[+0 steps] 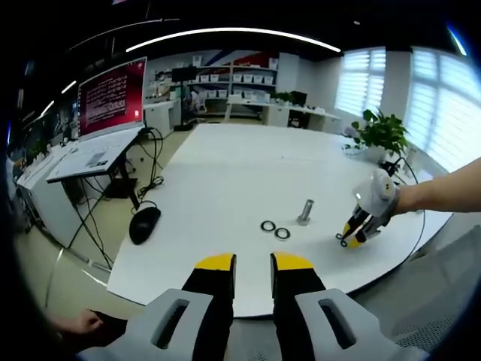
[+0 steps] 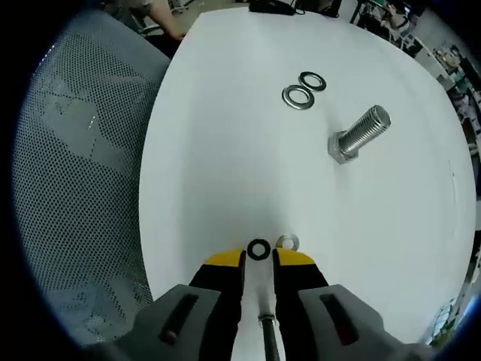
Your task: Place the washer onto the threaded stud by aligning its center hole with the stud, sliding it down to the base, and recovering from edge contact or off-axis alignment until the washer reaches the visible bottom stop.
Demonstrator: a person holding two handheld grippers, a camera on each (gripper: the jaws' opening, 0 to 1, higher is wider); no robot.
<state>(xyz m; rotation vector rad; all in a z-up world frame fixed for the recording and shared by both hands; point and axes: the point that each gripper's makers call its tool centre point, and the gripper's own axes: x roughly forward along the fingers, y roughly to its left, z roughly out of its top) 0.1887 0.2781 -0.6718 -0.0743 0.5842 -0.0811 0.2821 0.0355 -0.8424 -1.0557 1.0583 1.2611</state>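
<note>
Stretching across an office of desks and blinds, the white table (image 1: 225, 165) carries the upright threaded stud (image 2: 359, 134) and two washers (image 2: 304, 89) beside it. Right gripper (image 2: 259, 259) hovers low at the table edge — jaws narrowly parted, a dark washer (image 2: 258, 249) at the tips, a silver washer (image 2: 286, 241) alongside. Left gripper (image 1: 253, 265) — parted, empty. A mouse (image 1: 144, 223) lies well apart.

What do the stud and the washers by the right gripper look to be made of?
The threaded stud looks like bright, plated steel, with silvery glints along its threads. The silver washer beside the right gripper shows the same pale metallic sheen, so likely steel too. The black washer is matte and dark: it may be rubber or blackened metal, I cannot tell.
</note>
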